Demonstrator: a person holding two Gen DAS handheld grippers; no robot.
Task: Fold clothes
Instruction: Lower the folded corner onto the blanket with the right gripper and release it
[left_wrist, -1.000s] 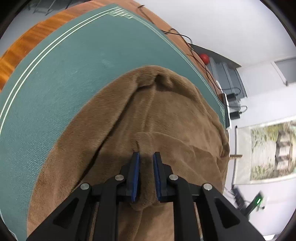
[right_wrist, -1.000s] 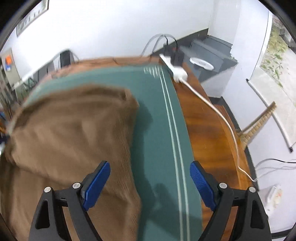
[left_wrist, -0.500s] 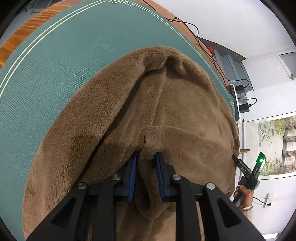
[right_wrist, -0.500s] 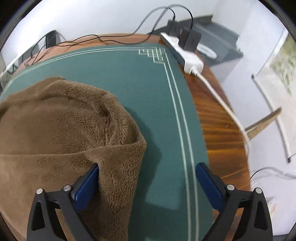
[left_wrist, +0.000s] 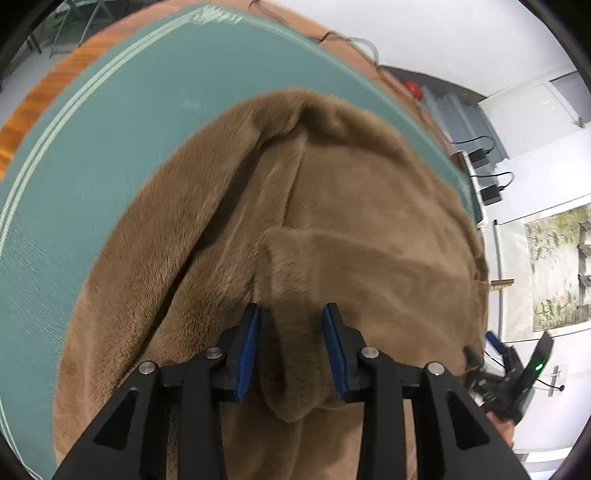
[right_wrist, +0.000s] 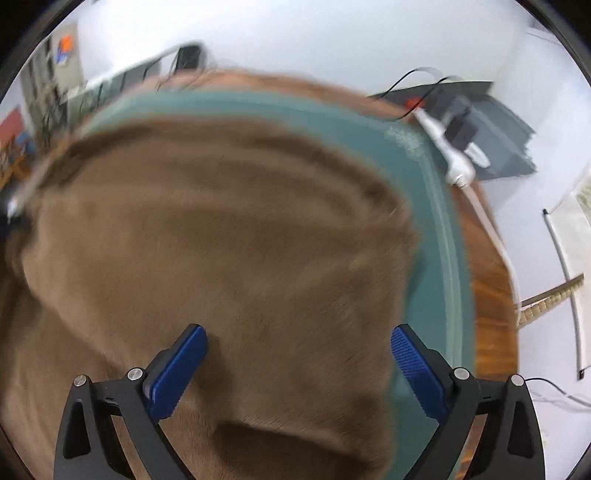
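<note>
Since the earlier frame my right gripper (right_wrist: 299, 363) has swung over the brown fleece garment (left_wrist: 332, 221); jaws wide, gripping nothing; left gripper (left_wrist: 291, 349) opening, a fold between its pads; garment lies on the green mat (left_wrist: 92, 166).

The fleece garment (left_wrist: 332, 221) is lying on the mat (left_wrist: 110, 147). The mat is covering the table (right_wrist: 491, 295), with a power strip (right_wrist: 454, 158) sitting behind it.
</note>
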